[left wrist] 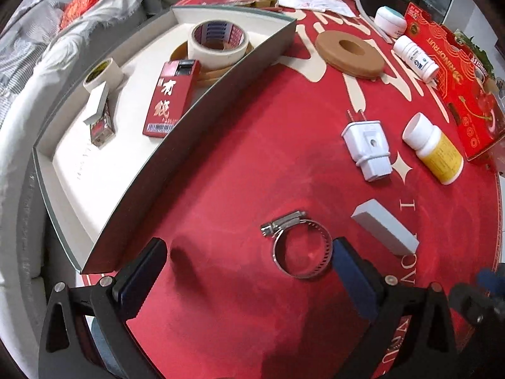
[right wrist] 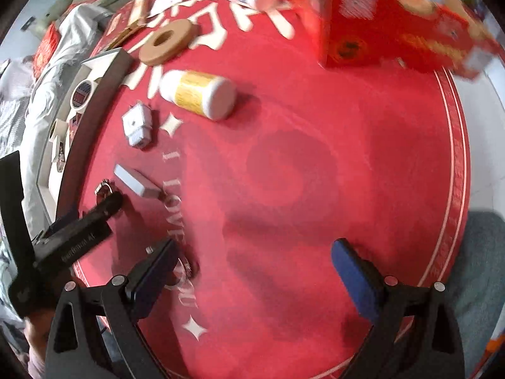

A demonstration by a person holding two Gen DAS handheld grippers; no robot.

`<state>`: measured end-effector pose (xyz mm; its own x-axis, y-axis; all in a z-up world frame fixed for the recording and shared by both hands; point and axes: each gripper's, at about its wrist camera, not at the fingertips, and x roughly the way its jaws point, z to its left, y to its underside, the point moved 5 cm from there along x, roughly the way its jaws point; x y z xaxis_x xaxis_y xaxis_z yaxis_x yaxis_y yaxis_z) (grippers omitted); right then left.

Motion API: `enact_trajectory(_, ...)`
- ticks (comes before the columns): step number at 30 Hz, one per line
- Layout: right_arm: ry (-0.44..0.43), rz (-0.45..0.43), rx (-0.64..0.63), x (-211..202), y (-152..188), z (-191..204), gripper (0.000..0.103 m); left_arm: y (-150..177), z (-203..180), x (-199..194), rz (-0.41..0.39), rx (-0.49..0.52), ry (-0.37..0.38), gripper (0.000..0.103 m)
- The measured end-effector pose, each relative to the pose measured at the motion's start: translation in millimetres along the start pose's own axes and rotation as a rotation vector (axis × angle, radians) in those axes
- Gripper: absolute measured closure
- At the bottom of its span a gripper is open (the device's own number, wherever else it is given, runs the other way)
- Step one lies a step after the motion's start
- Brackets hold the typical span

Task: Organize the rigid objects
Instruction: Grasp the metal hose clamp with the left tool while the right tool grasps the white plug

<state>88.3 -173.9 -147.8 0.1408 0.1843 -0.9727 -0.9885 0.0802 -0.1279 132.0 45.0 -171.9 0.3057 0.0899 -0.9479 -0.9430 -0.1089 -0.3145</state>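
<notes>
My left gripper (left wrist: 249,271) is open and empty, low over the red round table (left wrist: 252,164). A metal hose clamp (left wrist: 300,246) lies between its fingers, close to the right pad (left wrist: 347,271). A grey block (left wrist: 383,232), a white plug adapter (left wrist: 367,148) and a yellow-labelled white bottle (left wrist: 434,150) lie to the right. The open box (left wrist: 189,117) at the left holds tape rolls (left wrist: 217,41), a red pack (left wrist: 172,98) and a small carton (left wrist: 99,117). My right gripper (right wrist: 252,271) is open and empty over bare red cloth, with the bottle (right wrist: 199,93) ahead.
A brown disc (left wrist: 350,53), a second white bottle (left wrist: 416,58), a white jar (left wrist: 389,20) and a red fruit carton (left wrist: 454,79) lie at the far right. The left gripper's body (right wrist: 75,230) shows at the left of the right wrist view. A sofa (left wrist: 47,50) stands left.
</notes>
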Motion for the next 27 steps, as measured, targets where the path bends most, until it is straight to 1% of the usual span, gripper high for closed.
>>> enact_trajectory(2, 0.012, -0.019, -0.050, 1.0, -9.6, 12.8, 0.005, 3.1, 4.7, -1.7, -0.004, -0.017, 0.016, 0.000)
enact_trajectory(4, 0.026, -0.038, -0.127, 2.8, -19.3, 30.0, 0.005, 4.6, 8.2, 0.4, 0.002, -0.053, 0.049, 0.000)
enact_trajectory(7, 0.040, -0.039, -0.208, 8.6, -28.3, 48.8, 0.005, 2.3, 11.2, 2.3, 0.007, -0.038, 0.050, 0.000)
enact_trajectory(9, 0.031, -0.030, -0.212, 11.6, -31.9, 53.6, 0.005, -3.5, 9.2, 3.9, 0.018, -0.019, 0.055, 0.000)
enact_trajectory(10, 0.017, -0.018, -0.188, 13.5, -34.4, 53.4, 0.005, -5.8, 7.7, 4.5, 0.017, -0.003, 0.058, 0.000)
enact_trajectory(11, 0.002, -0.012, -0.166, 13.4, -35.1, 51.8, 0.005, 1.9, -2.9, 2.3, 0.013, 0.006, 0.056, 0.000)
enact_trajectory(12, -0.024, -0.002, -0.133, 13.9, -35.4, 48.2, 0.005, -0.2, -8.4, 1.8, 0.007, 0.023, 0.057, 0.002)
enact_trajectory(13, -0.032, 0.003, -0.110, 14.5, -35.7, 45.3, 0.005, -0.2, -10.5, 1.0, 0.005, 0.029, 0.066, 0.006)
enact_trajectory(14, -0.030, 0.002, -0.098, 14.2, -35.6, 42.1, 0.005, -1.3, -11.6, -0.3, 0.004, 0.034, 0.073, 0.008)
enact_trajectory(15, -0.024, -0.001, -0.092, 13.7, -35.3, 39.5, 0.005, -3.8, -18.0, -1.9, -0.003, 0.052, 0.079, 0.014)
enact_trajectory(16, -0.018, -0.004, -0.091, 13.0, -34.5, 36.3, 0.005, -2.9, -21.2, -4.3, -0.009, 0.064, 0.083, 0.024)
enact_trajectory(17, -0.016, -0.007, -0.089, 12.0, -33.7, 34.2, 0.005, -2.1, -24.8, -7.1, -0.015, 0.076, 0.087, 0.030)
enact_trajectory(19, -0.014, -0.010, -0.086, 11.3, -33.5, 32.8, 0.005, 0.0, -31.1, -12.2, -0.022, 0.102, 0.095, 0.057)
enact_trajectory(21, -0.012, -0.010, -0.092, 10.3, -34.2, 34.7, 0.005, 2.8, -30.1, -13.8, -0.012, 0.101, 0.094, 0.066)
enact_trajectory(27, -0.013, -0.032, -0.109, 7.0, -46.4, 49.3, 0.005, 18.3, -5.7, -17.8, 0.006, 0.034, 0.074, 0.066)
